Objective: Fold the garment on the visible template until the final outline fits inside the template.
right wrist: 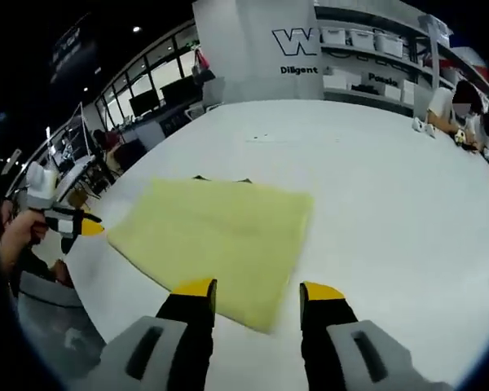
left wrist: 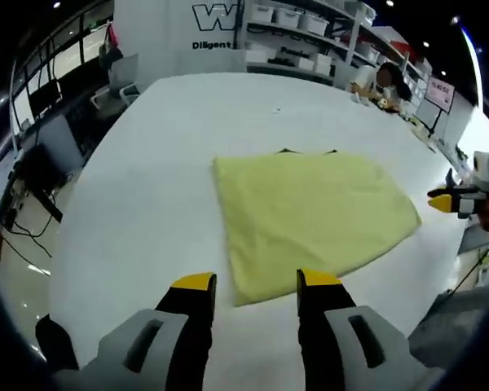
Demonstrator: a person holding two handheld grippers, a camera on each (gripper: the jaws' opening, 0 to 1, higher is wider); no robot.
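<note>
A pale yellow fabric garment (left wrist: 310, 218) lies flat on the wide white tabletop (left wrist: 147, 187), folded into a roughly rectangular shape. A thin dark edge (left wrist: 308, 151) peeks out from under its far side, at about twelve o'clock of the cloth in the left gripper view; this may be the template, though too little shows to be sure.

The left tongs (left wrist: 257, 287) stand wide apart and hold nothing, with the near corner of the garment lying just beyond their yellow tips. The right tongs (right wrist: 257, 291) are likewise spread and empty, with the near edge of the garment between and just ahead of their tips. In the left gripper view the right tongs also appear at three o'clock, off the cloth; in the right gripper view the left tongs appear at nine o'clock with a hand (right wrist: 20, 232) behind them.

By the look of it, the folding is far along or finished: the cloth is compact, smooth and nearly covers the dark shape beneath. What may remain is a check that no edge overhangs the outline.

A seated person (left wrist: 383, 81) is at the far end of the tabletop, with shelves of white boxes (right wrist: 367, 49) behind.
</note>
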